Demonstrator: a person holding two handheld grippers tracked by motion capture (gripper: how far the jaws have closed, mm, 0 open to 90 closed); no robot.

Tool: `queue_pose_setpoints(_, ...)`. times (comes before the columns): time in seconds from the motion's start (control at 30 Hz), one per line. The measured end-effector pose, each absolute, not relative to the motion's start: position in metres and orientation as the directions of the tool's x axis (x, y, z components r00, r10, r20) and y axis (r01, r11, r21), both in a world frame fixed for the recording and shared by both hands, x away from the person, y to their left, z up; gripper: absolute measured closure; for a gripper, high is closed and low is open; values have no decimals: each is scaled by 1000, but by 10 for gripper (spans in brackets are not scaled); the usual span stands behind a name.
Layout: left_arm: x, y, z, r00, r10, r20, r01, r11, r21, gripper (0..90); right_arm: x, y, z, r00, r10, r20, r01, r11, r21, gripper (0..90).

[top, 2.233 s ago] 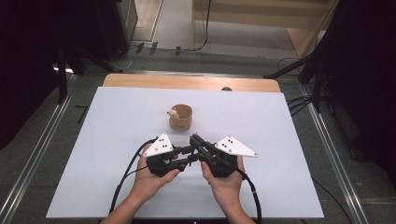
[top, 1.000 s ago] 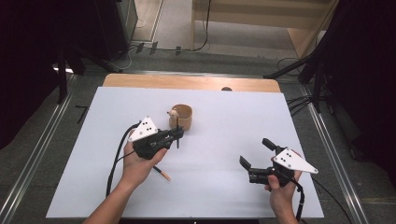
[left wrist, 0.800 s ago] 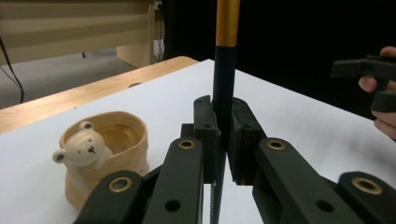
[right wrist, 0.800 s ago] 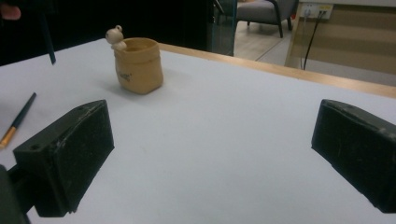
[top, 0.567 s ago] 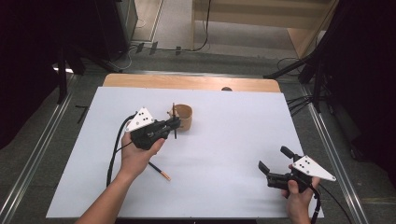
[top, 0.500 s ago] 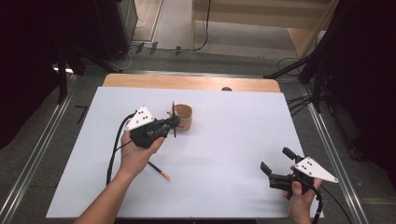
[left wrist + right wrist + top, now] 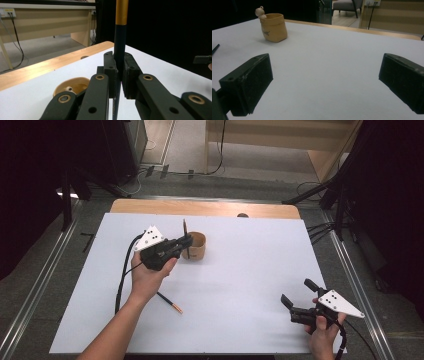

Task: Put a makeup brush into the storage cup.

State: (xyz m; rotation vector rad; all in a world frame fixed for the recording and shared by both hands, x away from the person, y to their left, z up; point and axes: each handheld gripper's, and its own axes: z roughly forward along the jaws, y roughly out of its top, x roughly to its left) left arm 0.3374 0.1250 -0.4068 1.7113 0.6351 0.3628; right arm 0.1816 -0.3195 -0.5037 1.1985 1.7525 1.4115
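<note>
A tan cup [image 7: 196, 246] with a small figure on its rim stands on the white table [image 7: 250, 250]. My left gripper [image 7: 185, 242] is just left of the cup and shut on a dark pen [image 7: 184, 226] with a gold upper end, held upright. In the left gripper view the pen [image 7: 120, 47] stands pinched between the two pads, the cup [image 7: 71, 86] low at the left. A second pen [image 7: 169, 302] lies flat by the left forearm. My right gripper [image 7: 298, 293] is open near the front right edge. In the right gripper view its jaws stand wide apart and the cup [image 7: 274, 27] is far off.
A wooden strip [image 7: 200, 208] runs along the table's far edge. Cables trail from both grippers. Metal rails [image 7: 35, 295] flank the table, and dark stands and floor cables lie beyond the back and right sides.
Both grippers were together at the table's middle. The left one has carried the pen up to the cup. The right one has swung out to the front right and lowered, open.
</note>
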Motion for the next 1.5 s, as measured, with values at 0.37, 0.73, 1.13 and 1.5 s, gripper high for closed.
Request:
queue_pose_setpoints(0.37, 345, 123, -399, 800, 594, -85, 199, -130, 971, 845, 181, -321, -503, -409, 907, 102, 284, 20, 959, 0)
queue_pose_setpoints(0.73, 357, 117, -400, 789, 610, -78, 193, -125, 973, 846, 182, -320, -502, -411, 906, 100, 283, 23, 959, 0)
queue_pose_setpoints(1.13, 376, 109, -414, 749, 661, -56, 177, -118, 977, 845, 182, -321, -503, -409, 907, 102, 285, 21, 958, 0)
queue_pose_setpoints(1.5, 391, 105, -431, 704, 705, -91, 236, -111, 965, 844, 183, -320, -505, -413, 904, 108, 289, 18, 957, 0)
